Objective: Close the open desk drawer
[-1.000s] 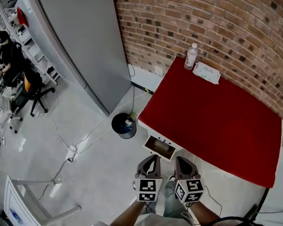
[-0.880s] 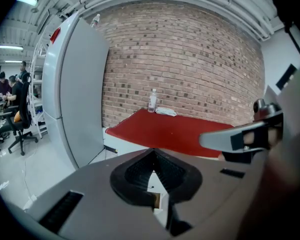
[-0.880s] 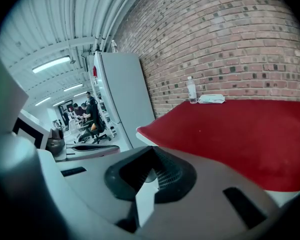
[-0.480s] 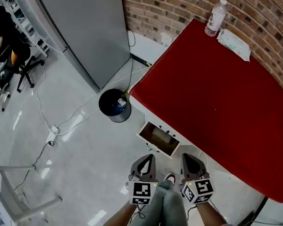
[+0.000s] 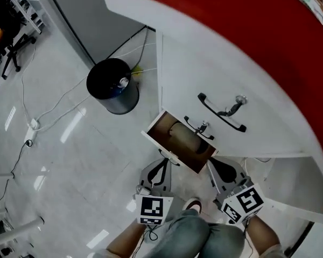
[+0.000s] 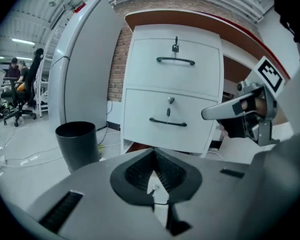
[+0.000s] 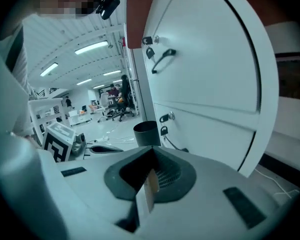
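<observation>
White upper drawer [image 6: 175, 76] and lower drawer [image 6: 167, 121], each with a dark handle, fill the left gripper view, with a brick wall [image 6: 116, 69] behind them. Only the head view looks into the open lower drawer, whose brown inside holds a roll-shaped object [image 5: 185, 137]. The right gripper view adds strip lights [image 7: 92, 47]. A black waste bin [image 5: 113, 85] stands on the glossy grey floor [image 5: 70, 160], left of the red-topped desk [image 5: 247, 31]. The left gripper [image 5: 162, 165] and right gripper [image 5: 216, 170], jaws pressed together and empty, sit just before the drawer's front, one at each end.
</observation>
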`<action>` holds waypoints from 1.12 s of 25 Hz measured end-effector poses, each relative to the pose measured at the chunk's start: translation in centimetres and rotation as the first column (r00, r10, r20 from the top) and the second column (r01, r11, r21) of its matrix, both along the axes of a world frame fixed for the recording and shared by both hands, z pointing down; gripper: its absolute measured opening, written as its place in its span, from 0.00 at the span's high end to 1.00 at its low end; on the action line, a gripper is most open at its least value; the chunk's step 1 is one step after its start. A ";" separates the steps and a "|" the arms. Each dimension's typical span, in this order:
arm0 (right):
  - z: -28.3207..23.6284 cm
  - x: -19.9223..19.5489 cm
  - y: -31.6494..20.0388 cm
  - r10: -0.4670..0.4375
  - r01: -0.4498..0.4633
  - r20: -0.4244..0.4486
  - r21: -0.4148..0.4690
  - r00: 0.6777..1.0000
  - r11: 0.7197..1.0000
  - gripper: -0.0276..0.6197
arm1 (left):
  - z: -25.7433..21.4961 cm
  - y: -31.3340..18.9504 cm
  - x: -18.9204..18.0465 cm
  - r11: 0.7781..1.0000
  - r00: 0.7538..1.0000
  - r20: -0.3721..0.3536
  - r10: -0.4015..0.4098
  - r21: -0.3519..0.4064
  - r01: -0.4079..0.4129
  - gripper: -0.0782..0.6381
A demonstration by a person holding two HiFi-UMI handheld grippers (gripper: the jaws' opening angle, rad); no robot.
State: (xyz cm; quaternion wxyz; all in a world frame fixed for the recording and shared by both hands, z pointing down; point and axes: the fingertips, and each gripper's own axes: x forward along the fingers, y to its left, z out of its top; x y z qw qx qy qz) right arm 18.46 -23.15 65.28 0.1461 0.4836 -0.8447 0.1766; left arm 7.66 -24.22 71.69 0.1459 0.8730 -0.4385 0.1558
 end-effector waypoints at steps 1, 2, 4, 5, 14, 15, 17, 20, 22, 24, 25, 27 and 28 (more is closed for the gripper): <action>1.3 0.2 -0.1 -0.010 0.010 0.005 0.006 1.000 1.000 0.96 | 1.6 0.1 -0.1 1.000 1.000 -0.008 -0.006 0.005 0.006 0.88; 2.4 0.3 -0.2 -0.020 0.020 0.005 0.013 1.000 1.000 0.96 | 3.0 0.2 -0.3 1.000 1.000 -0.017 -0.012 0.011 0.012 0.88; 4.3 0.4 -0.3 -0.046 0.046 -0.012 0.028 0.999 0.999 0.96 | 5.3 0.2 -0.9 0.999 1.000 -0.025 -0.016 0.031 0.017 0.88; 5.2 0.3 -0.3 -0.059 0.060 -0.027 0.037 0.998 0.998 0.96 | 6.2 0.3 -1.2 0.999 1.000 -0.023 -0.014 0.045 0.015 0.88; 8.4 2.1 -0.8 -0.015 0.022 -0.081 0.094 0.997 0.995 0.96 | 11.9 1.3 -4.0 0.996 0.999 0.024 -0.024 0.085 0.022 0.88; 8.4 2.3 -0.7 -0.008 0.016 -0.087 0.093 0.996 0.996 0.96 | 12.7 1.5 -4.1 0.997 0.999 0.029 -0.017 0.077 0.014 0.88; 8.3 2.4 -0.4 0.008 0.000 -0.087 0.097 0.996 0.995 0.96 | 14.1 2.1 -3.9 0.997 0.999 0.038 0.015 0.071 -0.018 0.88; 7.8 2.1 -0.1 0.036 -0.031 -0.044 0.106 0.998 0.994 0.96 | 15.2 3.1 -2.8 0.995 0.997 0.034 0.071 0.060 -0.073 0.88; 7.6 1.7 0.2 0.035 -0.032 -0.033 0.104 0.999 0.994 0.96 | 15.5 3.2 -2.3 0.994 0.995 0.019 0.093 0.054 -0.094 0.88; 7.7 1.4 0.5 0.026 -0.021 -0.053 0.103 0.998 0.995 0.96 | 15.6 3.1 -2.0 0.992 0.994 0.009 0.112 0.064 -0.112 0.88; 7.8 1.4 0.7 0.025 -0.018 -0.065 0.103 0.998 0.995 0.96 | 15.7 3.1 -1.9 0.990 0.992 0.006 0.123 0.071 -0.123 0.88; 7.9 1.7 1.0 0.034 -0.026 -0.078 0.103 0.996 0.994 0.96 | 15.8 3.2 -1.5 0.985 0.989 -0.008 0.151 0.082 -0.150 0.88; 7.9 2.0 1.1 0.043 -0.035 -0.077 0.102 0.996 0.994 0.96 | 15.8 3.1 -1.4 0.983 0.986 -0.017 0.163 0.085 -0.161 0.87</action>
